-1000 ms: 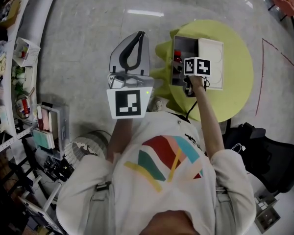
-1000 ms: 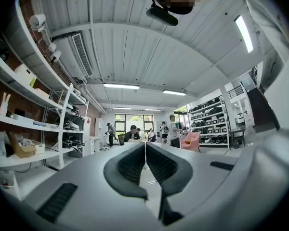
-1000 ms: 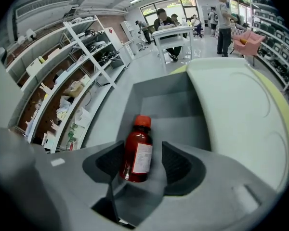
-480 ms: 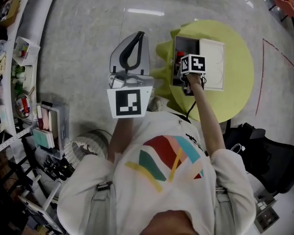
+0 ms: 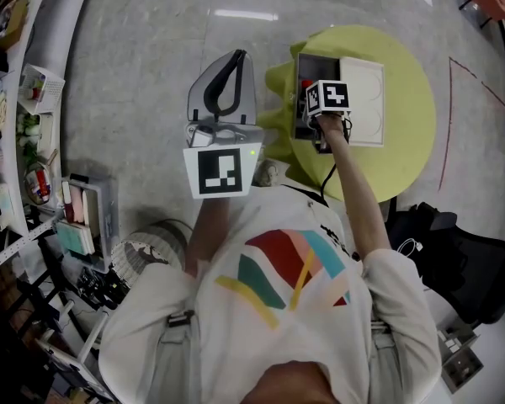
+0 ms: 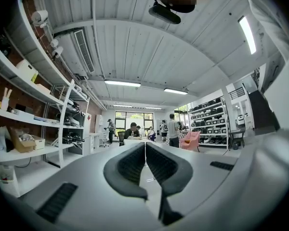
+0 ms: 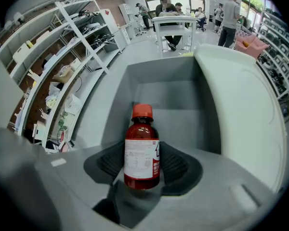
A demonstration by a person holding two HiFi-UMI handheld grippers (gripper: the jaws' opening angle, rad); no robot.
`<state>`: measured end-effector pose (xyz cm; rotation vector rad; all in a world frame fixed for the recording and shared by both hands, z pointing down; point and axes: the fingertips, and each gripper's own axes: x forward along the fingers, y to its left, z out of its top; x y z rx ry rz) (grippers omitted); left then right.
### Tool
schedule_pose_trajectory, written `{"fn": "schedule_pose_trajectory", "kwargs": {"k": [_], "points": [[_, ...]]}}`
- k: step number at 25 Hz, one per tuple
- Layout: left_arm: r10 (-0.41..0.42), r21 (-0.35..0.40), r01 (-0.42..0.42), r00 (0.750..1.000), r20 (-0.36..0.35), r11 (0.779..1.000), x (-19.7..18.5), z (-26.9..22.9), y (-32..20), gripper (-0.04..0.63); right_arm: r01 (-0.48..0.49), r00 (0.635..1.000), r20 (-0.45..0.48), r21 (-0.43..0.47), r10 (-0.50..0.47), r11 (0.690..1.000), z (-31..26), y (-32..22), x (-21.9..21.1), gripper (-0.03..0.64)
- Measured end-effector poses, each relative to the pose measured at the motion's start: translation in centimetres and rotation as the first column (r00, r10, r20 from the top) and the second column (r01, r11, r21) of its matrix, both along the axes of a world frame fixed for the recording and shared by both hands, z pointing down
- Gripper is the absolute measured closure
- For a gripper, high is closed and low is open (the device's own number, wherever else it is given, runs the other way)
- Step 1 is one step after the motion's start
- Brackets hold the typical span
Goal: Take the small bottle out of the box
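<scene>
Now the right tongs (image 7: 142, 170) have just been closing — pads pinch the small bottle (image 7: 141, 148), upright, still inside the box (image 7: 173, 81). Grip looks set — lift-out next. Left tongs (image 6: 145, 150) pressed together, empty.

Dark red small bottle (image 7: 141, 148) with a red cap (image 7: 142, 111) and white label (image 7: 137, 160); grey box (image 7: 173, 93) with a white lid (image 7: 241, 114); yellow-green round table (image 5: 408, 141).

small bottle (image 7: 141, 148): 1 | box (image 7: 168, 81): 1 | tongs: 2 (left tongs (image 6: 145, 144), right tongs (image 7: 142, 165)) | yellow table (image 5: 408, 141): 1
</scene>
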<state>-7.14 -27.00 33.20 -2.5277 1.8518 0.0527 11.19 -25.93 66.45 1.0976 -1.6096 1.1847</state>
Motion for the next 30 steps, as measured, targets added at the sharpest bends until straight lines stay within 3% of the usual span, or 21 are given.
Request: {"fn": "schedule_pose_trajectory", "kwargs": {"k": [15,30], "points": [[0.062,0.017,-0.062,0.998,0.000,0.998,2.7,-0.8,0.3,0.580,-0.022,1.000,-0.009,0.013,0.022,1.000,0.2,-0.2,0.1,0.403],[0.031,0.015,-0.031,1.000,0.004,0.999,1.9,-1.3,1.3,0.580,-0.077,0.997,0.015,0.059,0.076,0.995,-0.1,-0.3,0.1,0.405]]}}
